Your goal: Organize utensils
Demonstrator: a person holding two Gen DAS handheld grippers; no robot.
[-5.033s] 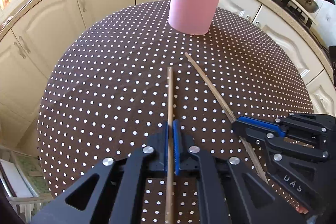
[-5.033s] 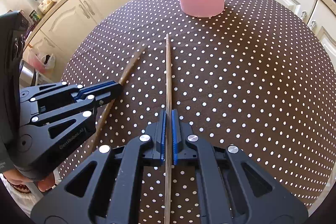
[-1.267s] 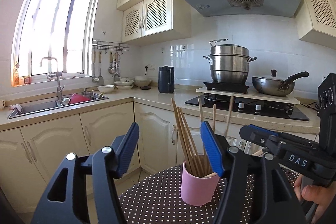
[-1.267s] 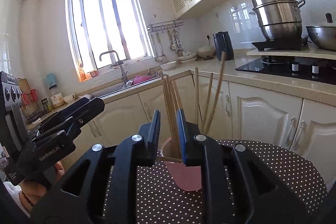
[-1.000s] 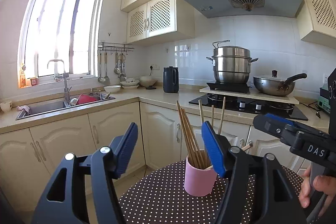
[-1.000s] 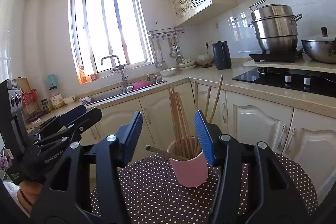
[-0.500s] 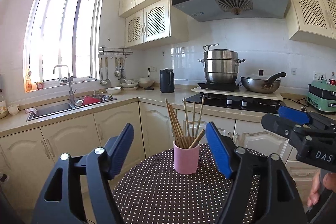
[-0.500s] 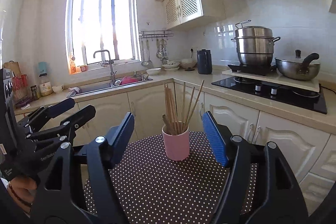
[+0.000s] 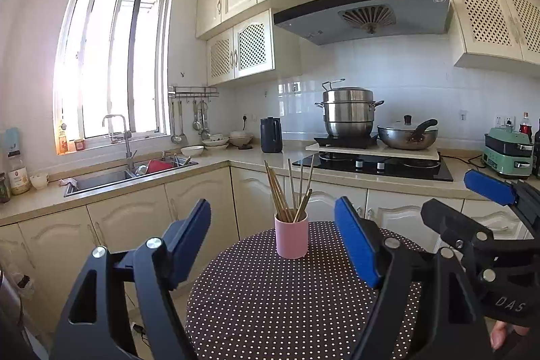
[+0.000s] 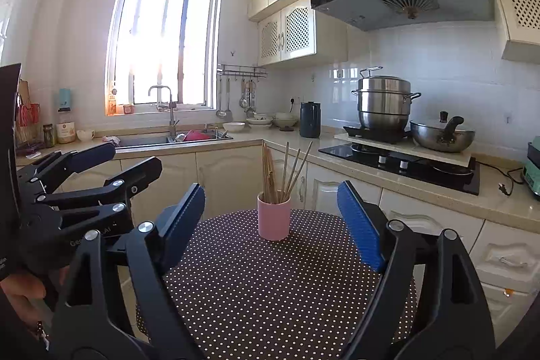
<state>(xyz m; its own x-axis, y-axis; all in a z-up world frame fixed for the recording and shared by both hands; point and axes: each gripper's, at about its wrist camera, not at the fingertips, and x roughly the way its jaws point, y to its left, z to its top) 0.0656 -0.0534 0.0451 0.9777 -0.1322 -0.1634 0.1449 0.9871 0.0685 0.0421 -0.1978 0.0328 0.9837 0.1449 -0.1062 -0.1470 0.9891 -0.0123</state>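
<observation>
Now L tool (image 9: pixel 273 238) & R tool (image 10: pixel 271 218) just spread apart, empty; green appliance (image 9: pixel 508 152) fully seen L view only.

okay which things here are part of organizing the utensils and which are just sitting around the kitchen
Part of the job:
chopsticks, standing in the pink cup
left gripper and right gripper, both open, holding nothing

Just around:
steamer pot
wok
kettle
sink

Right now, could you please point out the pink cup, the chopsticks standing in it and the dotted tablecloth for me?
pink cup (image 9: pixel 291 240): left wrist view, middle of its side wall.
chopsticks (image 10: pixel 270 174): right wrist view, the bundled shafts above the cup's rim.
dotted tablecloth (image 10: pixel 270 292): right wrist view, bare cloth in front of the cup.
</observation>
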